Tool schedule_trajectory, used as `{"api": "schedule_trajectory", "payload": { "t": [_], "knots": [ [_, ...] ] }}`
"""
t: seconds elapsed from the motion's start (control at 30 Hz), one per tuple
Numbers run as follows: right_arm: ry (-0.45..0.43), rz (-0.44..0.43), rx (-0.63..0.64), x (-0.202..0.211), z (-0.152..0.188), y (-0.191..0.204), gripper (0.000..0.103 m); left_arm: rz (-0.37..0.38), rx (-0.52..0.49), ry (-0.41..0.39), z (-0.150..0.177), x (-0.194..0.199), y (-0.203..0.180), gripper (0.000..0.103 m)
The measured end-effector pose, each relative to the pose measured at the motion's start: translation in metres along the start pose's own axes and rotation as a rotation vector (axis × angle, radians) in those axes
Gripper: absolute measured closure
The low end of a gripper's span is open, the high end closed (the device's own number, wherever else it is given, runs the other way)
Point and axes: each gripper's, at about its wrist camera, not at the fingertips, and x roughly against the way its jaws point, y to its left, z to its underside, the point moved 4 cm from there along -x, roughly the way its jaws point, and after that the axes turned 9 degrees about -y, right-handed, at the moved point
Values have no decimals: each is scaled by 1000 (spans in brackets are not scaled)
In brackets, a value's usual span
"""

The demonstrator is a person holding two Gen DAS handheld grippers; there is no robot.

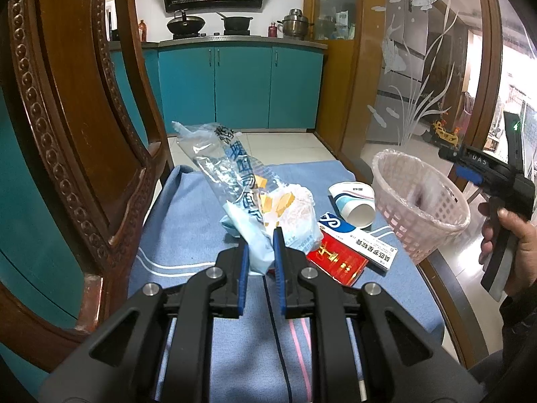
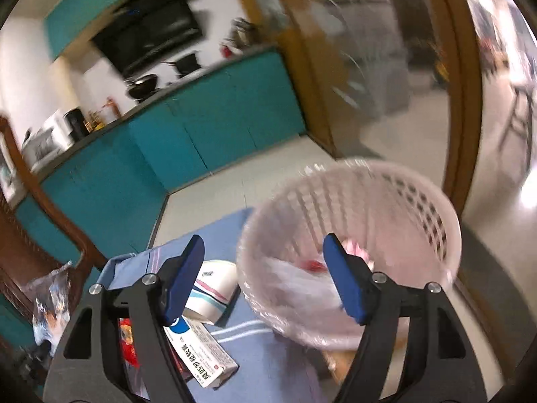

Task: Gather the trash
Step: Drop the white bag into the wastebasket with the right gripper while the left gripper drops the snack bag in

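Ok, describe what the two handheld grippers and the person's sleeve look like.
Both grippers, the left gripper and the right gripper, have matte black angular linkage arms with silver pivot pins and flat blue pads on their fingers. The right gripper's pistol-style handle carries white lettering and a blue part. The sleeve is dark.

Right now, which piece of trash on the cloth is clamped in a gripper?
The clear plastic bag, pinched by the left gripper; cup and boxes lie free.

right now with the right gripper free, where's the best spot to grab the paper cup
Judging by its pose, the rim. The paper cup lies on its side, open mouth facing the viewer and the basket. Bring the right gripper in from the mouth side, one finger inside, one outside, and pinch the wall; the thin paper should flatten easily.
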Motion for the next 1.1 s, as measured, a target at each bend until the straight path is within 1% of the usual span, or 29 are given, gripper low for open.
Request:
{"api": "schedule_trajectory", "payload": {
  "t": [0.03,0.07,0.1,0.17,0.2,0.3,0.37,0.43,0.53,0.57,0.63,0.7,0.73,0.77,0.8,0.83,0.87,0.9,0.97,1.0,1.03,1.1],
  "knots": [
    [-5,-31,-29,7,-2,0,31,2,-2,0,0,0,-1,88],
    [-21,-47,-41,15,-5,2,26,5,-6,-2,0,0,-2,88],
    [-57,-59,-47,28,-8,5,18,8,-10,-4,-1,0,-4,88],
    [-140,-58,-53,52,-14,7,7,18,-26,-5,1,0,-10,88],
    [-179,-51,-58,62,-16,7,4,28,-38,-6,2,0,-14,88],
    [-244,-45,-54,79,-24,6,4,62,-89,-6,8,-3,-32,88],
    [-285,-22,-67,86,-30,-1,4,94,-99,1,9,-8,-45,88],
    [-316,-8,-96,91,-35,-10,4,129,-113,9,4,-16,-69,88],
    [-360,17,-148,95,-41,-28,4,208,-170,-15,-14,-26,-121,88],
    [-375,36,-172,97,-43,-36,4,248,-189,-28,-24,-33,-147,88],
    [-394,60,-220,101,-47,-50,4,307,-203,-37,-40,-46,-185,88],
    [-406,65,-260,105,-50,-60,4,362,-209,-26,-54,-66,-223,87],
    [-413,68,-271,107,-52,-64,4,396,-218,-2,-59,-81,-245,84],
    [-418,71,-276,107,-52,-65,4,409,-230,9,-61,-92,-259,80],
    [-420,73,-280,108,-53,-68,4,382,-254,21,-61,-109,-273,59],
    [-411,71,-281,106,-53,-69,4,337,-263,32,-60,-121,-276,35],
    [-400,69,-280,104,-52,-69,4,281,-252,52,-58,-132,-273,29],
    [-382,61,-275,102,-52,-68,4,261,-224,73,-55,-136,-266,28],
    [-352,47,-259,99,-50,-63,4,264,-163,95,-50,-132,-245,25],
    [-340,41,-246,96,-49,-58,4,266,-137,93,-47,-123,-228,19],
    [-327,36,-228,95,-47,-53,4,247,-134,76,-44,-112,-210,15],
    [-280,13,-180,88,-41,-37,4,172,-145,48,-39,-90,-174,14]
  ]
}}
